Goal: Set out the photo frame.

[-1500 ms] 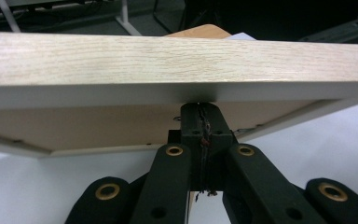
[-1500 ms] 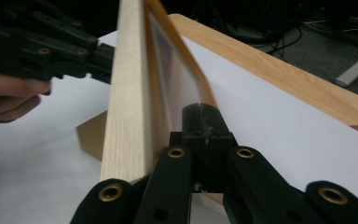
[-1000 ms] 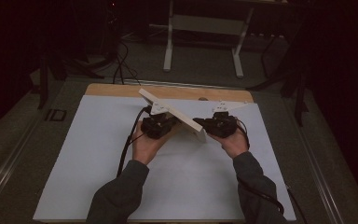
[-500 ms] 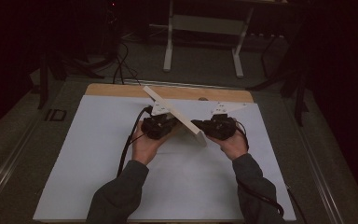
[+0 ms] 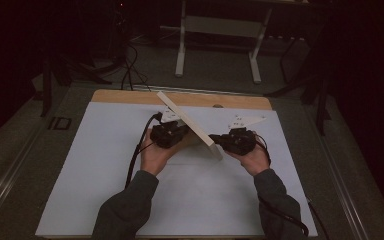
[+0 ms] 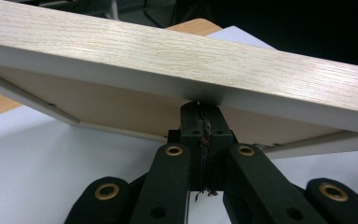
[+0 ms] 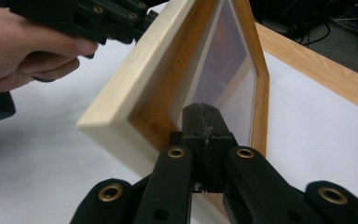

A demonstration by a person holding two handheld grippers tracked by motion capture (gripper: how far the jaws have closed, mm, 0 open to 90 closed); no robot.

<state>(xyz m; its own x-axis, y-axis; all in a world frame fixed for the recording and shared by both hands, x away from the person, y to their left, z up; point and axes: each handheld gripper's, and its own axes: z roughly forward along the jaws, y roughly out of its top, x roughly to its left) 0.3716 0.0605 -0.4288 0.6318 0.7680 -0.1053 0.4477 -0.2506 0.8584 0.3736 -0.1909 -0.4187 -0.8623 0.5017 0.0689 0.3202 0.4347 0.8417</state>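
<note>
While both hands sit near the middle of the high view, the picture frame [image 5: 190, 126] is up off the white sheet [image 5: 90, 175], tilted on edge and running diagonally from the upper middle of the shot down toward the centre. The left gripper [image 5: 172, 134] is right under the frame's raised side, and in the left gripper view its jaws are squeezed together with the tips pressed up against the frame's [image 6: 177, 60] underside edge, so it looks clamped on the rim, though the actual pinch point is hidden by the wood. The right gripper [image 5: 220, 141] is at the frame's lower end, just right of centre. In the right gripper view its jaws are also closed narrow, tips meeting the inner lip of the frame [image 7: 144, 88] at its bottom corner next to the clear pane [image 7: 223, 79]. The left hand [image 7: 28, 56] with its gripper shows in the upper left of that view, touching the frame's far edge. The wooden table edge [image 5: 130, 96] peeks out past the sheet at the top.
</note>
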